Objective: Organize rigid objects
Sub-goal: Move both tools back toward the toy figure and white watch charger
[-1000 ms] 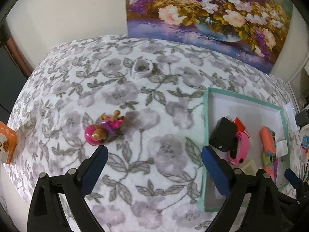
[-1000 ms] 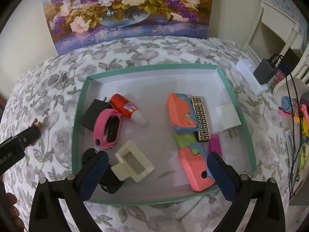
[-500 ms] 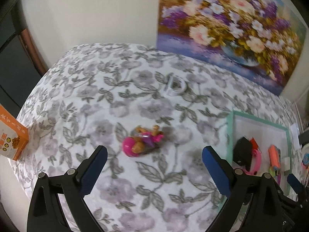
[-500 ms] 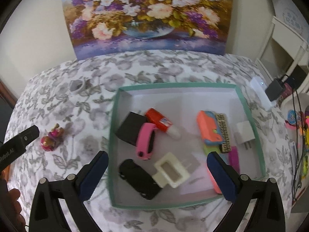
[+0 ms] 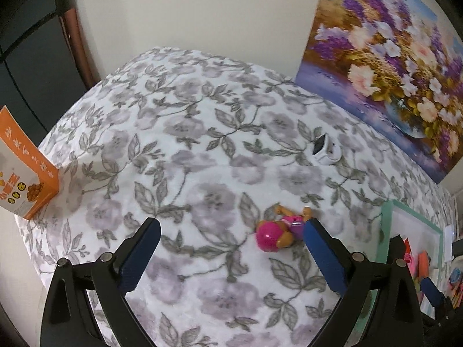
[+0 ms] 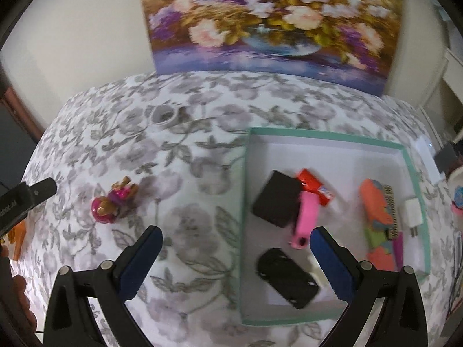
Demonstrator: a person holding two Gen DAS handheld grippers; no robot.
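left hand-held gripper: jaws wide apart | right hand-held gripper: likewise, seemingly empty

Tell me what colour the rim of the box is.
Teal green on the box rim, clearest in the right wrist view.

Pink toy figure left of green-rimmed tray

- A flower painting in purples and pinks leans against the pale wall behind the counter, which wears a grey floral cloth.
- An orange printed carton stands at the counter's left edge.
- A white power strip and a dark adapter lie to the right.
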